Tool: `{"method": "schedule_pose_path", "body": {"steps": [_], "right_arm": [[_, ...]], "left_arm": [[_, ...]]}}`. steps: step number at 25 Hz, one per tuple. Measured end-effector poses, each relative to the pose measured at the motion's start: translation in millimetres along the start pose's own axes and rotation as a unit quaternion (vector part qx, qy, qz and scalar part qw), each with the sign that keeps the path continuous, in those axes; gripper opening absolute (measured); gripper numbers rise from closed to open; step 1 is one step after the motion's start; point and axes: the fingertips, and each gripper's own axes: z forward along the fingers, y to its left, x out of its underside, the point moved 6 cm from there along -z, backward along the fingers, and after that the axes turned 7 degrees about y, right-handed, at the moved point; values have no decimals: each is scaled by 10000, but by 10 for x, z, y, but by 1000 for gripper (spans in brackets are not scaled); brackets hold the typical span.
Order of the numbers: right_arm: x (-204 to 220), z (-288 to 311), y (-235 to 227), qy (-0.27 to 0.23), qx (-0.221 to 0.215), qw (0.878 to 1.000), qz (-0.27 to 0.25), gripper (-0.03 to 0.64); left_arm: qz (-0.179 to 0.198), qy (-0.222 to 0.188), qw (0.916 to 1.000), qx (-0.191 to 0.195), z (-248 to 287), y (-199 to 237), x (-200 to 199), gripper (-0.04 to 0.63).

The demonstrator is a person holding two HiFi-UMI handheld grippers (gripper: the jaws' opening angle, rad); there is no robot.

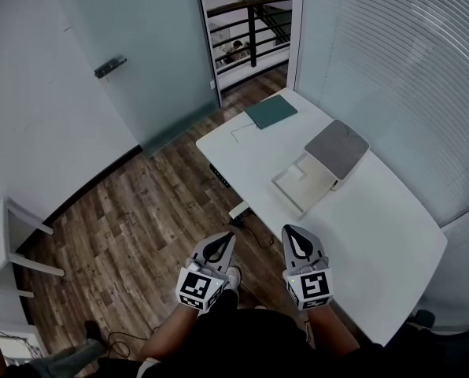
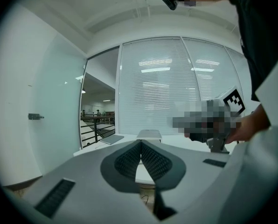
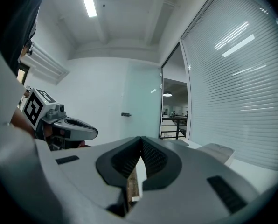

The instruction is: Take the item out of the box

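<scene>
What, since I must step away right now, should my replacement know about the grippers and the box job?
Left gripper: jaws together, empty, held close to the body.
Right gripper: jaws together, empty, beside the left one.
Box: on the white table, ahead of both grippers, neither touching it; its contents are not visible.
Green folder: at the table's far end, not part of the job.
Done: nothing yet.
Left: reach the box and take the item out.

The left gripper (image 1: 227, 238) and right gripper (image 1: 289, 231) are pale grey, with black ribbed pads (image 2: 128, 162) and black-and-white marker cubes (image 1: 197, 287); black clothing (image 1: 242, 339).
</scene>
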Motion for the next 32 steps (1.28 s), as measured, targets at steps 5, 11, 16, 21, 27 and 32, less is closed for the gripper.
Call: {"method": "schedule_pose_path", "body": {"steps": [5, 11, 16, 21, 27, 32], "right_arm": [[-11, 428, -94, 113, 148, 9998, 110, 6], [-38, 864, -198, 243, 403, 9987, 189, 6], [-6, 1099, -292, 448, 692, 9962, 285, 9], [13, 1261, -392, 661, 933, 9930, 289, 15], [154, 1379, -498, 1046, 1149, 9874, 288, 20], [160, 1416, -545, 1040, 1475, 9834, 199, 29]], "left_arm": [[118, -43, 9997, 192, 310, 384, -134, 12], [96, 29, 9986, 524, 699, 754, -149, 12], [147, 79, 9957, 907, 990, 969, -192, 12], [274, 17, 9912, 1292, 1277, 1096, -299, 12], [379, 34, 9848, 1694, 1509, 1172, -352, 12], [368, 70, 9804, 1933, 1678, 1191, -335, 12]]}}
